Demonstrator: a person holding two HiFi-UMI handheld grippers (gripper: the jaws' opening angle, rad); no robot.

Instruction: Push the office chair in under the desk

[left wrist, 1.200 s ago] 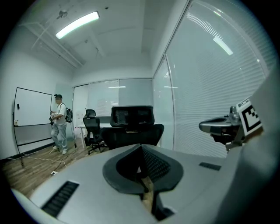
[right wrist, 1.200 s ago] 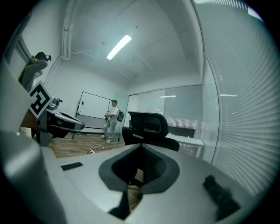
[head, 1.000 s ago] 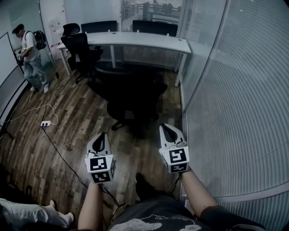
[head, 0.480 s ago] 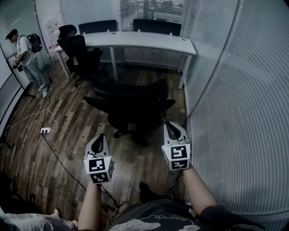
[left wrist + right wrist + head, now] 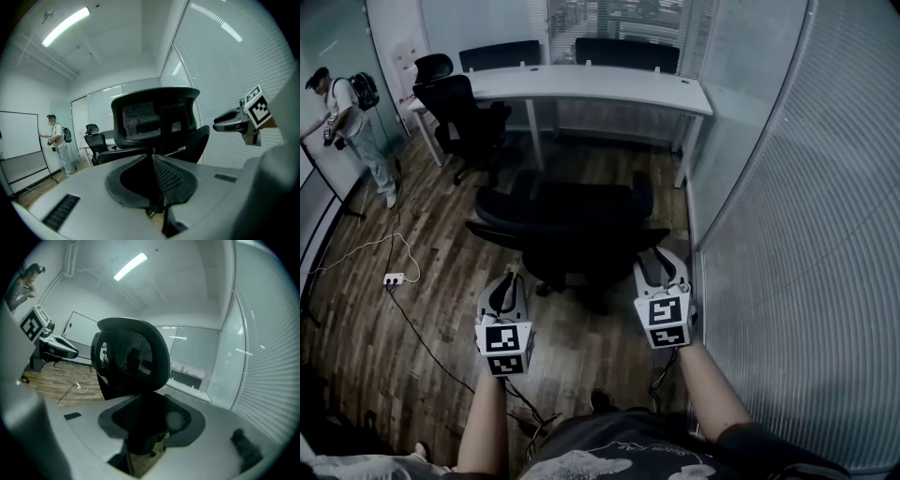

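Though parked short of the tabletop [image 5: 609, 89], out on the floor [image 5: 412, 244]: chair [image 5: 567, 220], backrest turned toward both tools. Just behind it, left tool [image 5: 506, 279], jaws pressed together, empty. Near its rear edge, right tool [image 5: 664, 258], jaws just opened partway, gripping nothing. Farther off, second chair [image 5: 459, 108] and person [image 5: 352, 108].

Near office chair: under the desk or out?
Out. The near office chair stands short of the white desk, with bare wood floor between them.
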